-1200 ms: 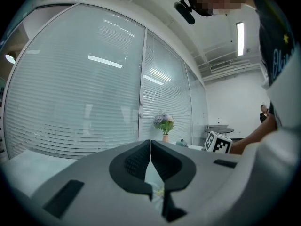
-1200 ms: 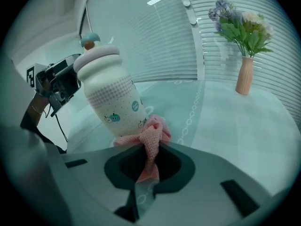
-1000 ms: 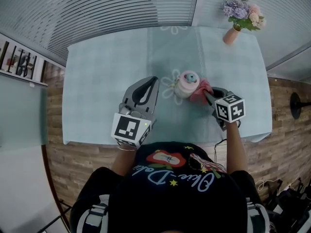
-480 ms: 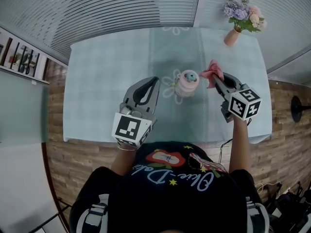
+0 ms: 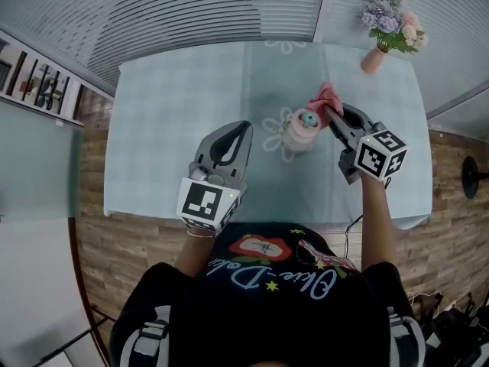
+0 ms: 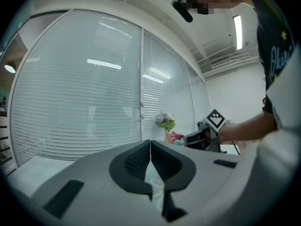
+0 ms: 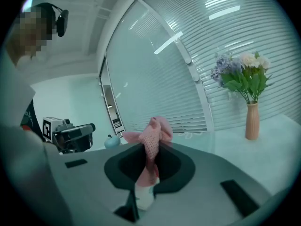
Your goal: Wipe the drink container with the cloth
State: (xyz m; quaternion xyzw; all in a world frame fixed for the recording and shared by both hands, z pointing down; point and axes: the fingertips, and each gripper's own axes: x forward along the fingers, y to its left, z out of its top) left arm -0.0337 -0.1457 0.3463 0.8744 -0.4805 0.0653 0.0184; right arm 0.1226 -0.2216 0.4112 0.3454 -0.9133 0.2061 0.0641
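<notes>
**Cloth back on the container, now at the far-right side**

- Nearest: left claw (image 5: 244, 126), jaws pressed together on nothing, parked over the tabletop (image 5: 168, 128) near-left of the container. Same spot as a second ago, so not bracing anything.
- Next out: right claw (image 5: 331, 112), clamped on the pink cloth (image 5: 325, 96). Swung clear to the right half a second ago, now brought back in.
- Cloth now against the far-right shoulder of the pink drink container (image 5: 299, 132), beside its teal lid knob (image 5: 308, 118). A second ago on the near-right side instead.
- Container upright near mid-tabletop on a flower print (image 5: 273, 128). No shift visible beyond camera drift.
- Read: lift-and-reposition between strokes, wipe under way. Right side probably covered; left side and near face likely not yet done.
- Actual contact hard to confirm from above: touching or just beside.
- Risk: small unbraced container, so a sideways push from the cloth could slide or tip it.
- Farthest: vase of flowers (image 5: 391, 33) at the far-right corner, well apart from the work.
</notes>
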